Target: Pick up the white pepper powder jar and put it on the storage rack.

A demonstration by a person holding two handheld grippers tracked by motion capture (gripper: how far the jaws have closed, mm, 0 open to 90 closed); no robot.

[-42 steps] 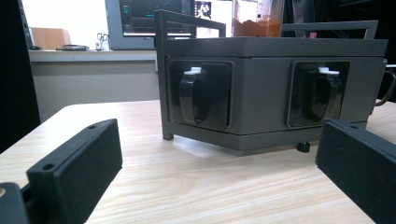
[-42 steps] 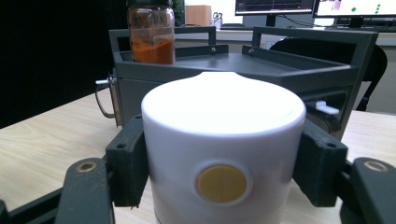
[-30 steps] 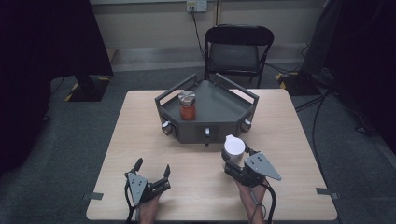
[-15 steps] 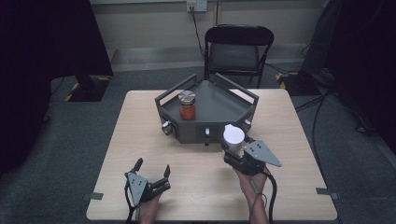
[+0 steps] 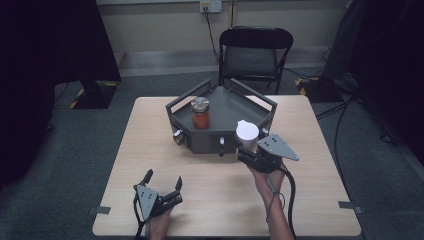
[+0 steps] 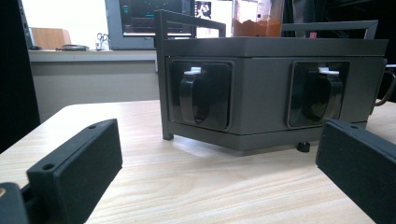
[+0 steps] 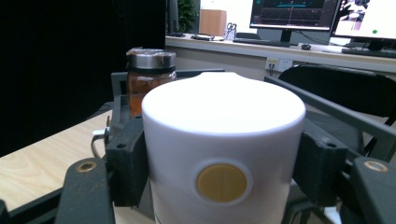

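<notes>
While the table [image 5: 150, 150] carries everything, its biggest load is the dark grey tray [image 5: 227, 102] with railed sides, sitting toward the far edge. Inside the tray stands a glass jar [image 5: 200, 114] of orange-red contents, metal lid on, upright. Right gripper [image 5: 248, 150] sits at the tray's near right corner, jaws clamped on both sides of a white canister [image 7: 223, 154], upright, yellow disc on its side; contents not visible. Left gripper [image 5: 162, 185] rests low near the table's front edge, jaws spread apart, holding nothing.
</notes>
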